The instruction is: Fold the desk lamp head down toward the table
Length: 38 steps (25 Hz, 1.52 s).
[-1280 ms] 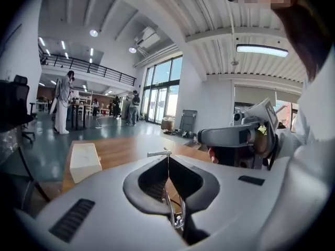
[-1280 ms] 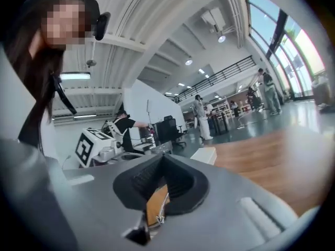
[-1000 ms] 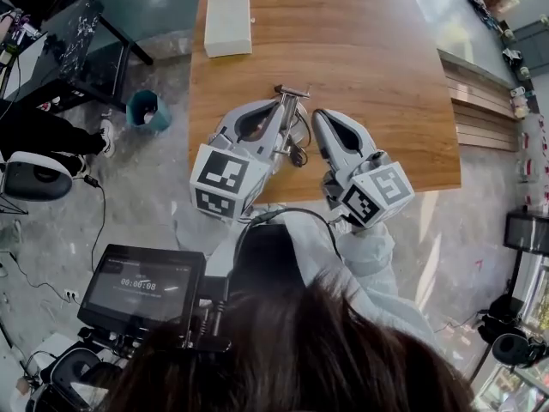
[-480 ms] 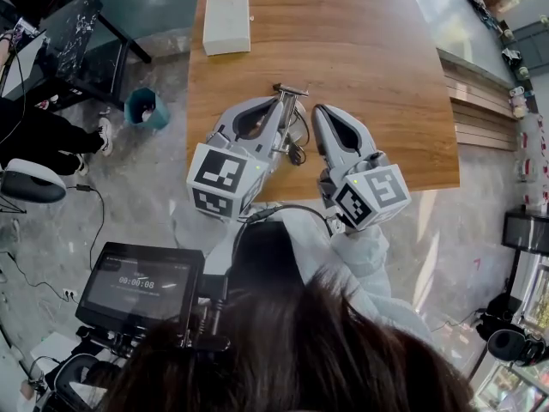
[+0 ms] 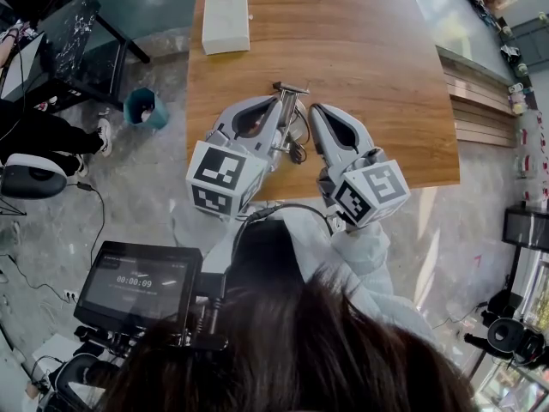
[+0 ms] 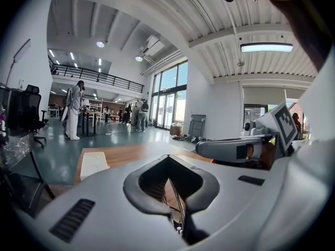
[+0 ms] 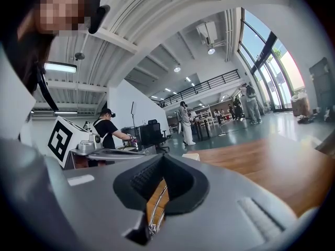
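The slim silver metal desk lamp (image 5: pixel 289 117) is sitting on the brown wooden desk (image 5: pixel 386 50), just between the left tool (image 5: pixel 280 108) and the right tool (image 5: pixel 314 112); both tools are pressing their jaw tips together, empty.

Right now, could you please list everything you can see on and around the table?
table: one, brown wood, centre
desk lamp: one, silver metal, on the table between the grippers
cable: one, black, by the lamp's near end
box: one, white, table's far left corner
bin: one, teal, on the floor left of the table
screen: one, black, lower left
left gripper: one, grey, left of the lamp, jaws together
right gripper: one, grey, right of the lamp, jaws together
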Each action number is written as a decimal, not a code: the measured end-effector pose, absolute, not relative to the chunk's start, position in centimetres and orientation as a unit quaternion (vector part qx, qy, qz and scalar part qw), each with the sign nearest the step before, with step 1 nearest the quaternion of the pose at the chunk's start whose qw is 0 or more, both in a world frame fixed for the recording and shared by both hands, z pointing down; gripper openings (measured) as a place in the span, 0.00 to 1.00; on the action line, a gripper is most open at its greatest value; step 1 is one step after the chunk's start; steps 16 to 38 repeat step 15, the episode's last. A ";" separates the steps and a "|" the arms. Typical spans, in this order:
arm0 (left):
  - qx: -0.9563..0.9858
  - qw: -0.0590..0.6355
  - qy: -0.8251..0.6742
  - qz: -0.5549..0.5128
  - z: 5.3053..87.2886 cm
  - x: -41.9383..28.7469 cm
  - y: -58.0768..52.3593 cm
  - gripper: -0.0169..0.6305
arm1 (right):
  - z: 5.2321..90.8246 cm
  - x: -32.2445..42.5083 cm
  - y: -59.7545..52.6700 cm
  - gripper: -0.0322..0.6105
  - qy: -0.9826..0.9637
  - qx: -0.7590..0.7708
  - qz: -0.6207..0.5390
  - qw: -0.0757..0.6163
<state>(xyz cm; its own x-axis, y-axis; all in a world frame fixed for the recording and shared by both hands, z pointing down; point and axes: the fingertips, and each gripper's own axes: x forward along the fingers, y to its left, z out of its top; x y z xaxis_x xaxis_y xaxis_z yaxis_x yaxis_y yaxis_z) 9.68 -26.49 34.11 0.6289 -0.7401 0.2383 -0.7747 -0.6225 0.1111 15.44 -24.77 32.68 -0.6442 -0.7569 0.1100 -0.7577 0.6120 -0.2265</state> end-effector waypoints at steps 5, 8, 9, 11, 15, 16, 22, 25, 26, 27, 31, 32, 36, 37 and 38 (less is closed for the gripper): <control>0.897 0.103 -0.421 0.083 34.0 9.6 -26.4 0.03 | 32.8 15.4 -24.6 0.05 -0.897 0.423 0.129 0.003; 0.897 0.104 -0.421 0.082 34.0 9.7 -26.4 0.03 | 32.9 15.4 -24.5 0.05 -0.897 0.424 0.128 0.005; 0.897 0.105 -0.421 0.082 34.0 9.7 -26.4 0.03 | 32.9 15.4 -24.5 0.05 -0.897 0.424 0.129 0.006; 0.897 0.107 -0.420 0.082 34.0 9.8 -26.4 0.03 | 32.9 15.4 -24.4 0.05 -0.896 0.424 0.130 0.007; 0.898 0.109 -0.419 0.081 34.0 9.8 -26.5 0.03 | 32.9 15.5 -24.3 0.05 -0.896 0.424 0.131 0.007; 0.898 0.109 -0.419 0.081 34.0 9.8 -26.5 0.03 | 32.9 15.5 -24.3 0.05 -0.896 0.424 0.131 0.007; 0.898 0.109 -0.419 0.081 34.0 9.8 -26.5 0.03 | 32.9 15.5 -24.3 0.05 -0.896 0.424 0.131 0.007; 0.898 0.109 -0.419 0.081 34.0 9.8 -26.5 0.03 | 32.9 15.5 -24.3 0.05 -0.896 0.424 0.131 0.007; 0.898 0.109 -0.419 0.081 34.0 9.8 -26.5 0.03 | 32.9 15.5 -24.3 0.05 -0.896 0.424 0.131 0.007; 0.898 0.109 -0.419 0.081 34.0 9.8 -26.5 0.03 | 32.9 15.5 -24.3 0.05 -0.896 0.424 0.131 0.007; 0.898 0.109 -0.419 0.081 34.0 9.8 -26.5 0.03 | 32.9 15.5 -24.3 0.05 -0.896 0.424 0.131 0.007; 0.898 0.109 -0.419 0.081 34.0 9.8 -26.5 0.03 | 32.9 15.5 -24.3 0.05 -0.896 0.424 0.131 0.007; 0.898 0.109 -0.419 0.081 34.0 9.8 -26.5 0.03 | 32.9 15.5 -24.3 0.05 -0.896 0.424 0.131 0.007; 0.898 0.109 -0.419 0.081 34.0 9.8 -26.5 0.03 | 32.9 15.5 -24.3 0.05 -0.896 0.424 0.131 0.007; 0.898 0.109 -0.419 0.081 34.0 9.8 -26.5 0.03 | 32.9 15.5 -24.3 0.05 -0.896 0.424 0.131 0.007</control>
